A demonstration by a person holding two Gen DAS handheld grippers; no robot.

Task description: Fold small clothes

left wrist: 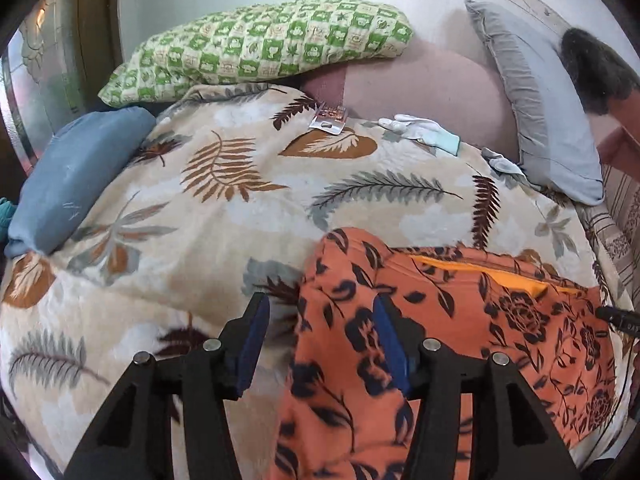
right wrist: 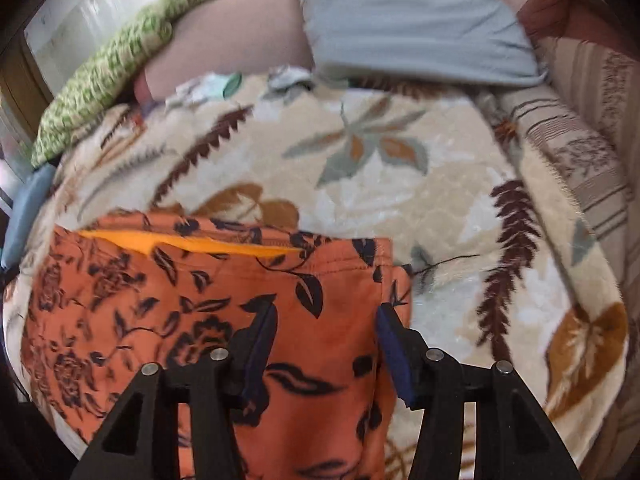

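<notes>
An orange garment [left wrist: 460, 320] with a black flower and leaf print lies flat on the leaf-patterned blanket [left wrist: 224, 216], a brighter orange lining showing at its far opening. My left gripper [left wrist: 322, 320] hangs open just above the garment's left edge, with cloth under the gap and the blue pads clear of it. In the right wrist view the same garment [right wrist: 200, 304] fills the lower left. My right gripper [right wrist: 328, 316] stands open over its right part, the right finger near the garment's right edge. Neither gripper holds anything.
At the back lie a green checked pillow [left wrist: 256, 44], a blue pillow [left wrist: 76, 176] on the left and a grey pillow [left wrist: 536, 100] on the right. A white glove [left wrist: 420, 130] and a blister pack [left wrist: 328, 120] rest on the blanket's far side. A striped cover [right wrist: 580, 152] borders the right.
</notes>
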